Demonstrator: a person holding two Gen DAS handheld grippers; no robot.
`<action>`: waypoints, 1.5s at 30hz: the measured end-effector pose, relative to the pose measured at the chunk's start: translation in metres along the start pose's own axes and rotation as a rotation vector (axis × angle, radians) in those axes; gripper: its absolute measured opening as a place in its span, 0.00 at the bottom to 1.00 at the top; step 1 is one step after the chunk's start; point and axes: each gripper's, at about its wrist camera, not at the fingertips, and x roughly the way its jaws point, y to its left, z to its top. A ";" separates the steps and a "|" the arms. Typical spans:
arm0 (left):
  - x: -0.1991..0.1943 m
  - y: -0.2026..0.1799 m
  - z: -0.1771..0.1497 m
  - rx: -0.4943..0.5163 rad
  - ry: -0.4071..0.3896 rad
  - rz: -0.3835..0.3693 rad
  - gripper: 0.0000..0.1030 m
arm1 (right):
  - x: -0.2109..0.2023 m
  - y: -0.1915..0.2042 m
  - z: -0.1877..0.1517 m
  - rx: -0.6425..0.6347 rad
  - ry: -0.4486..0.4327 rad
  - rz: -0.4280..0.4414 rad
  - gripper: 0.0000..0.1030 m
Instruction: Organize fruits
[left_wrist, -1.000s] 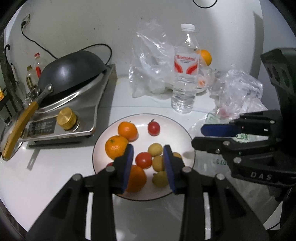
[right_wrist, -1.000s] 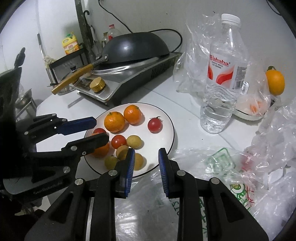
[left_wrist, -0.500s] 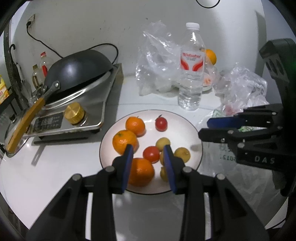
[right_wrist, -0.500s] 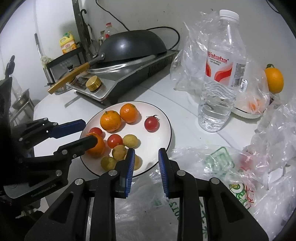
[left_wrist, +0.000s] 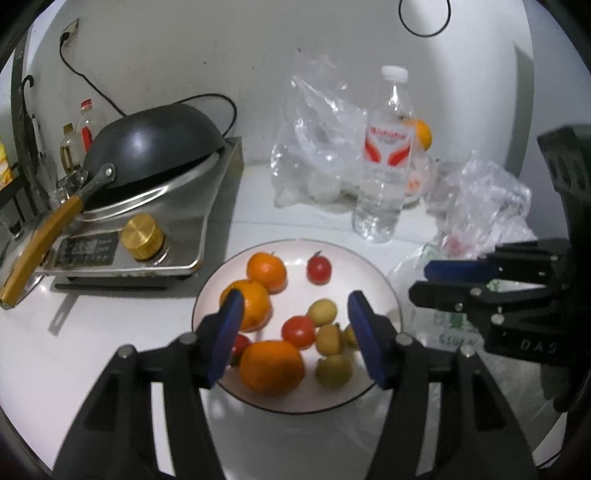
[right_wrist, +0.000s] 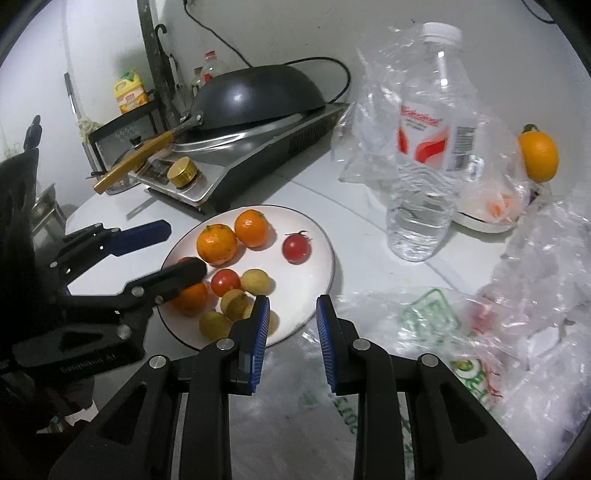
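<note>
Left hand-held gripper (left_wrist: 295, 334) hangs over the near side of the white plate (left_wrist: 373, 264), jaws spread wide and holding nothing, framing a big orange (left_wrist: 271, 367) and a red tomato (left_wrist: 298, 331). That's the crowded corner. The fruit sits packed: two more oranges (left_wrist: 266, 271) toward the stove side, a lone tomato (left_wrist: 318, 269) at the far rim, small yellow fruits (left_wrist: 322, 311) bunched to the right.

The risk, as I read it: a wide jaw closing here could shove a neighbour, and round fruit rolls. A nudged yellow one could go over the rim onto the worktop (left_wrist: 110, 350). Squeeze the tomato too hard and it may split.

Right hand-held gripper (right_wrist: 291, 330) is parted too, nothing between its blue pads, poised just off the plate's right edge above a crumpled plastic bag (right_wrist: 424, 332). The two grippers are near each other, so a reach across could clash.

Around the plate: a water bottle (left_wrist: 384, 162) just behind it, easy to tip on a careless swing, clear bags (left_wrist: 314, 147) behind that, another orange fruit (right_wrist: 538, 157) at the back, and the wok (left_wrist: 155, 147) on its induction stove (left_wrist: 184, 221) on the left.
</note>
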 end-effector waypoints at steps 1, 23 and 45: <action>-0.001 -0.002 0.000 0.001 0.000 0.003 0.58 | -0.004 -0.002 -0.001 0.005 -0.006 -0.008 0.27; -0.136 -0.041 0.028 -0.019 -0.331 0.071 0.98 | -0.133 0.000 -0.008 0.011 -0.290 -0.159 0.68; -0.192 -0.073 0.037 -0.002 -0.461 0.165 0.98 | -0.202 0.008 -0.003 -0.032 -0.448 -0.211 0.76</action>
